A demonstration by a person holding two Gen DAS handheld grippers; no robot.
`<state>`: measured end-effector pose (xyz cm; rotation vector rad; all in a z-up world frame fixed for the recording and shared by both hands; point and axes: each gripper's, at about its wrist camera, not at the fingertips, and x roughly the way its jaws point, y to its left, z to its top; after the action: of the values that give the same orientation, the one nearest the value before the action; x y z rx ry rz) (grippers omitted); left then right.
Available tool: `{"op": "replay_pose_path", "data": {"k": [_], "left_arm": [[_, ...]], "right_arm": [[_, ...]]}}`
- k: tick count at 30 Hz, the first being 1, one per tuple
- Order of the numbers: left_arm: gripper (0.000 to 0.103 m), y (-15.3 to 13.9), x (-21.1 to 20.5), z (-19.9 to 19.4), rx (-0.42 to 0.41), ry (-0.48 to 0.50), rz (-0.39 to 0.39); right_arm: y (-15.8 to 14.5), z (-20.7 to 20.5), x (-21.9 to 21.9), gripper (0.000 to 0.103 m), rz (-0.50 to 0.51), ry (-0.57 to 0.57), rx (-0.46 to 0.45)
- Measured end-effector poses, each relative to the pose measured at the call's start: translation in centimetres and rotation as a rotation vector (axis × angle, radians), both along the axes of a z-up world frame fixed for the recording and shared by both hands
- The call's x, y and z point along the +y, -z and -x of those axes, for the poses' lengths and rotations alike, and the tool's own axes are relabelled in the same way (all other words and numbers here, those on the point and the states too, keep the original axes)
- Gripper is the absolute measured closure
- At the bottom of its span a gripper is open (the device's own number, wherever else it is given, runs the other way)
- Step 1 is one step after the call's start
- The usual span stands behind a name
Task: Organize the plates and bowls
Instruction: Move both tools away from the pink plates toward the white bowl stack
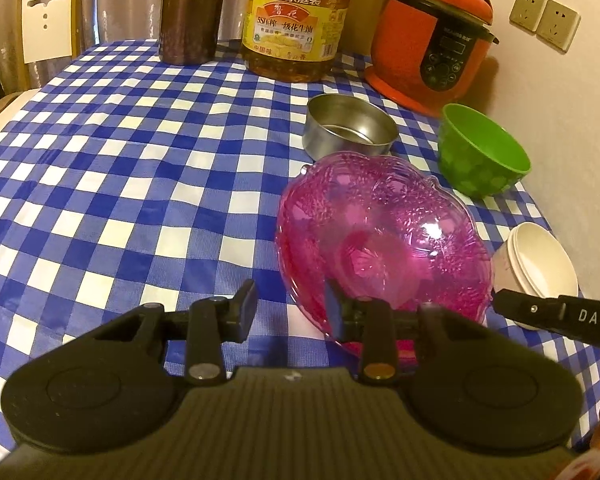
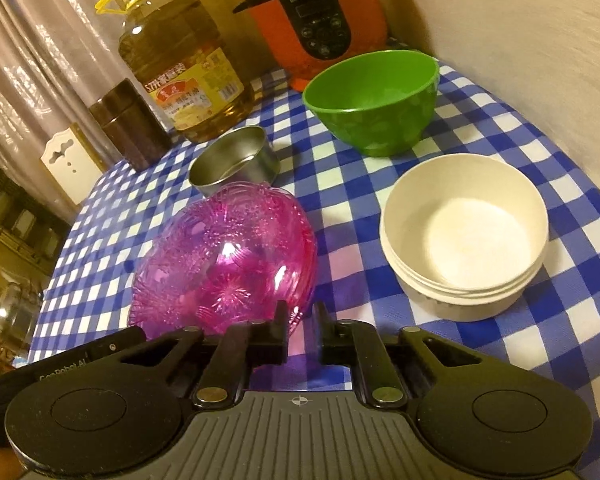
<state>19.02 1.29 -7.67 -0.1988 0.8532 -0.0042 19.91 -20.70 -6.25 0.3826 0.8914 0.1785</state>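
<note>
Blue-checked tablecloth; oil jug labelled "5.7升家庭装". Pink glass bowl centre-right, beside white bowls. Left gripper spread; right gripper nearly closed, gripping nothing.

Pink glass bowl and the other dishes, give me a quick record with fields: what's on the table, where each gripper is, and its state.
surface: blue checked tablecloth
pink glass bowl: tilted, near rim raised
left gripper: open, right finger under the bowl's near rim
right gripper: narrow gap, fingers at the bowl's near edge; grip unclear
metal bowl: just behind the pink one
green bowl: upright, empty
white bowls: nested stack, nearest the right gripper
</note>
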Motion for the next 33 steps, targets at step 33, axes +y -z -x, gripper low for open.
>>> {"op": "replay_pose_path", "data": {"k": [33], "left_arm": [[0.057,-5.4,-6.0,7.1,0.003,0.064,0.044]], "right_arm": [[-6.0,7.8,-2.4,0.061,0.2,0.024,-0.024]]}}
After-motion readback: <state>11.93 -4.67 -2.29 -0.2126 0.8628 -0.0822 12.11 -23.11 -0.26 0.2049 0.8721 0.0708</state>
